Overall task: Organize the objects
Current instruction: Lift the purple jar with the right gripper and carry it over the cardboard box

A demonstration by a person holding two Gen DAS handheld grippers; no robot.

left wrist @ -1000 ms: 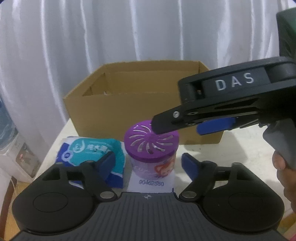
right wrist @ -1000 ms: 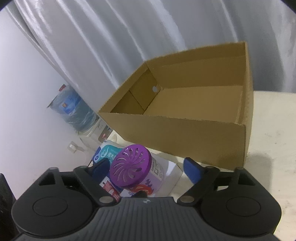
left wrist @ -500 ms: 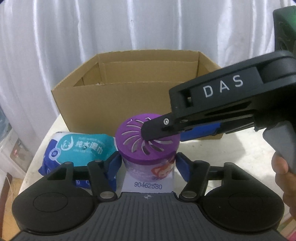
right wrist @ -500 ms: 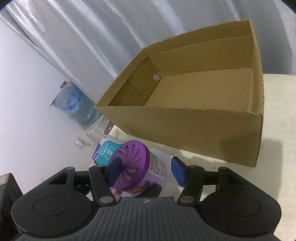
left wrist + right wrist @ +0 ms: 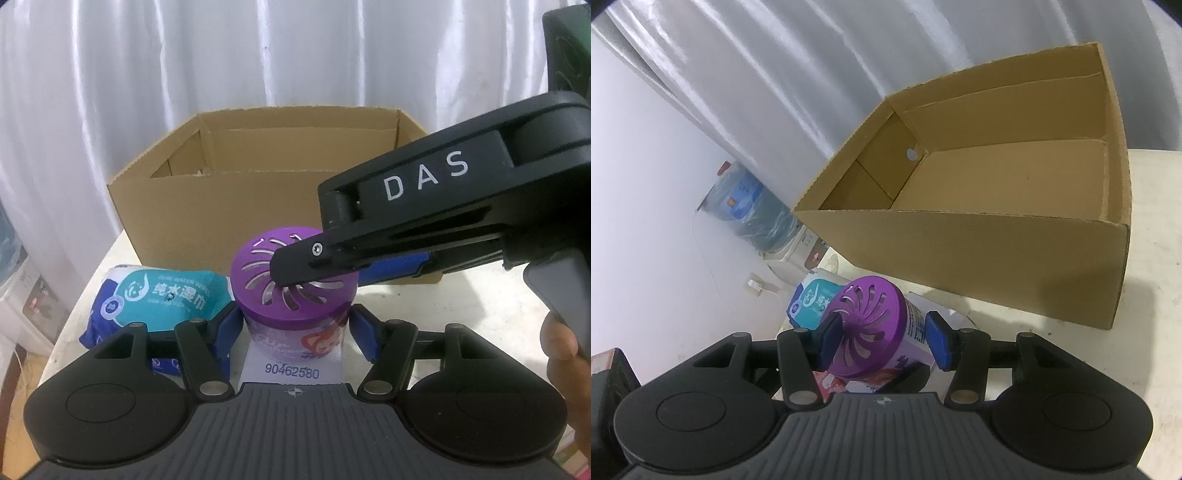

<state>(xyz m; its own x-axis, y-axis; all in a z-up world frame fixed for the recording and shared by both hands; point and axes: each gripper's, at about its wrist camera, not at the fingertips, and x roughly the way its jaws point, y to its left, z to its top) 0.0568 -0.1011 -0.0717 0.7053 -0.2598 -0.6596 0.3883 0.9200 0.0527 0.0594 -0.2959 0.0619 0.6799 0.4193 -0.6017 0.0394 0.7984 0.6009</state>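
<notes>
White curtains back the desk [image 5: 480, 295]. Both hand-held grippers — left [image 5: 295, 332], right [image 5: 882, 341] — have narrowed from wide onto the jar [image 5: 293, 273]; right's jaws are closing. Box [image 5: 997, 184] waits at 12 o'clock — lift looks next.

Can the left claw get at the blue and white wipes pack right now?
Probably not directly: the left claw is closed around the purple-lidded air freshener jar, and the soft blue and white wipes pack lies beside it, outside the left finger. It would have to let go first.
</notes>
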